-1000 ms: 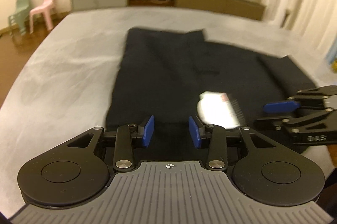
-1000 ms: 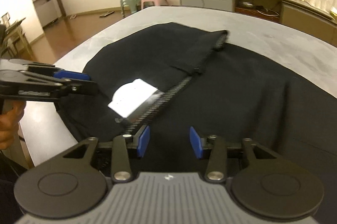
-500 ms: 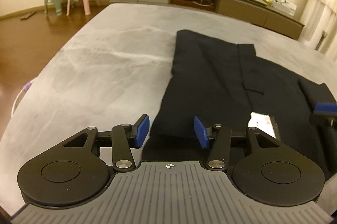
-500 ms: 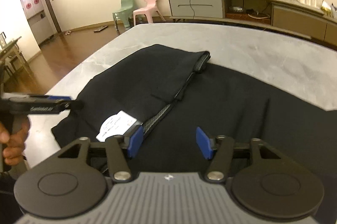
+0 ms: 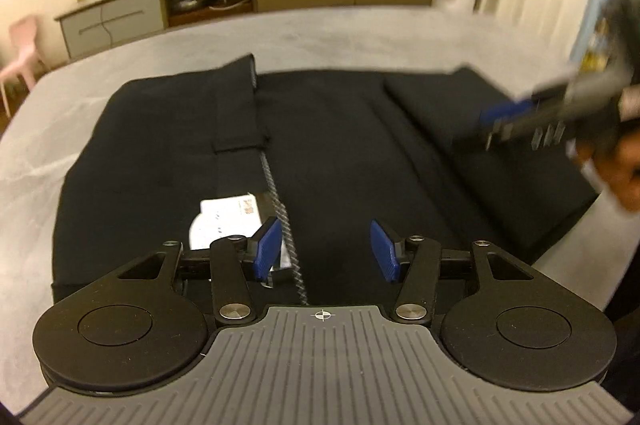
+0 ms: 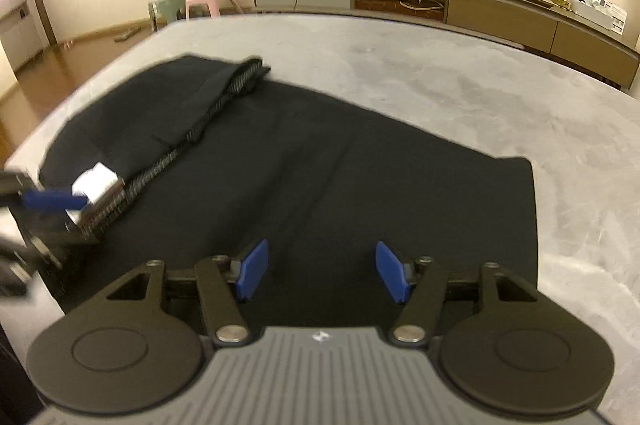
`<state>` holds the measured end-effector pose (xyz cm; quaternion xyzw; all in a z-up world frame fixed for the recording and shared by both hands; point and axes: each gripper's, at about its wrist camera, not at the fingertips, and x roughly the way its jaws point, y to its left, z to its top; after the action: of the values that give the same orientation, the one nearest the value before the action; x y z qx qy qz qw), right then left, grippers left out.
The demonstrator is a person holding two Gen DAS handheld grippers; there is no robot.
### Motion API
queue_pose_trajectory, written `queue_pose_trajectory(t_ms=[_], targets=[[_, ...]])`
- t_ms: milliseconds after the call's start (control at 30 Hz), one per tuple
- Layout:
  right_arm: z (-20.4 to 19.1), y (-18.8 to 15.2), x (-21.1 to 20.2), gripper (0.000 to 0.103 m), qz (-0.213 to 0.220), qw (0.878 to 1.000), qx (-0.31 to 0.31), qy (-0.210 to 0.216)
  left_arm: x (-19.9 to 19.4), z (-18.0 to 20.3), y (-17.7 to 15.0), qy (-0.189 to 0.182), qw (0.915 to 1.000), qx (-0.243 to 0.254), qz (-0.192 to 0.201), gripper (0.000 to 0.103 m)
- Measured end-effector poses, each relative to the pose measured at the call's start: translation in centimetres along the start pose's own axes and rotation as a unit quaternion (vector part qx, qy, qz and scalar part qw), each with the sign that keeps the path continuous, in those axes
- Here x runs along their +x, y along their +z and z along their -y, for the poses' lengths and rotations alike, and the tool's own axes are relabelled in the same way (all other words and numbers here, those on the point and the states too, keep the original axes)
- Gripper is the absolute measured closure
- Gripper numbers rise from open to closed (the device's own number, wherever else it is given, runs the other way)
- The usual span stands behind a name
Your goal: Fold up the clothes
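Both views have shifted; black garment (image 5: 340,153) lies lengthwise.

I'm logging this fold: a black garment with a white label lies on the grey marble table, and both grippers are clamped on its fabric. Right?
Not quite. The black garment with its white label does lie on the grey marble table, but neither gripper grips it: the left gripper and right gripper stand open, as both wrist views show.
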<state>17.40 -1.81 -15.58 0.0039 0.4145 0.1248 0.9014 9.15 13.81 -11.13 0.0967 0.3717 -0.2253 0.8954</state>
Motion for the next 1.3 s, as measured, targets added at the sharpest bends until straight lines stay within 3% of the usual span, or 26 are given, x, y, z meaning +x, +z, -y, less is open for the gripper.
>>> queue_pose_trajectory(t_ms=[67, 133, 233, 433, 600, 667, 733, 833, 867, 933, 1100, 1200, 1300], targets=[[-0.1, 0.7, -0.3, 0.042, 0.006, 0.999, 0.020, 0.034, 0.4, 0.8, -0.3, 0.017, 0.9997, 0.019, -0.003, 0.061], [-0.4, 1.8, 0.1, 0.042, 0.002, 0.993, 0.058, 0.103, 0.5, 1.2, -0.7, 0.031, 0.9990, 0.032, 0.001, 0.061], [-1.3, 3.5, 2.8, 0.042, -0.027, 0.970, 0.129, 0.203, 0.2, 1.2, -1.5, 0.041, 0.9982, 0.041, 0.010, 0.059], [-2.8, 6.1, 10.7, 0.042, -0.072, 0.940, 0.232, 0.238, -0.3, 0.3, -2.4, 0.042, 0.9983, 0.037, 0.015, 0.059], [-3.8, 7.3, 12.4, 0.042, -0.065, 0.926, 0.279, 0.247, -0.5, -0.2, -2.2, 0.031, 0.9991, 0.025, 0.011, 0.060], [-4.2, 7.1, 12.4, 0.046, -0.071, 0.923, 0.284, 0.249, -0.7, -0.2, -2.2, 0.027, 0.9993, 0.022, 0.010, 0.060], [-4.5, 6.7, 12.5, 0.065, -0.087, 0.918, 0.290, 0.255, -0.9, -0.4, -2.1, 0.021, 0.9996, 0.018, 0.010, 0.060], [-4.7, 5.5, 12.2, 0.066, -0.093, 0.908, 0.305, 0.271, -1.4, -0.2, -2.0, 0.017, 0.9996, 0.019, 0.012, 0.060], [-5.0, 5.4, 12.1, 0.068, -0.094, 0.911, 0.300, 0.268, -1.5, -0.2, -2.0, 0.017, 0.9996, 0.019, 0.013, 0.060], [-5.5, 5.1, 11.8, 0.098, -0.095, 0.916, 0.289, 0.262, -1.7, 0.0, -2.0, 0.016, 0.9995, 0.020, 0.016, 0.060], [-5.7, 5.2, 9.4, 0.100, -0.067, 0.943, 0.249, 0.212, -3.6, -0.8, -1.5, -0.015, 0.9983, -0.011, 0.055, 0.061], [-5.6, 4.8, 7.5, 0.100, -0.053, 0.955, 0.231, 0.180, -4.1, -1.7, -1.2, -0.020, 0.9975, -0.034, 0.058, 0.061], [-5.0, 3.9, 6.2, 0.100, -0.047, 0.956, 0.236, 0.170, -3.7, -2.2, -1.1, -0.004, 0.9981, -0.045, 0.041, 0.062]])
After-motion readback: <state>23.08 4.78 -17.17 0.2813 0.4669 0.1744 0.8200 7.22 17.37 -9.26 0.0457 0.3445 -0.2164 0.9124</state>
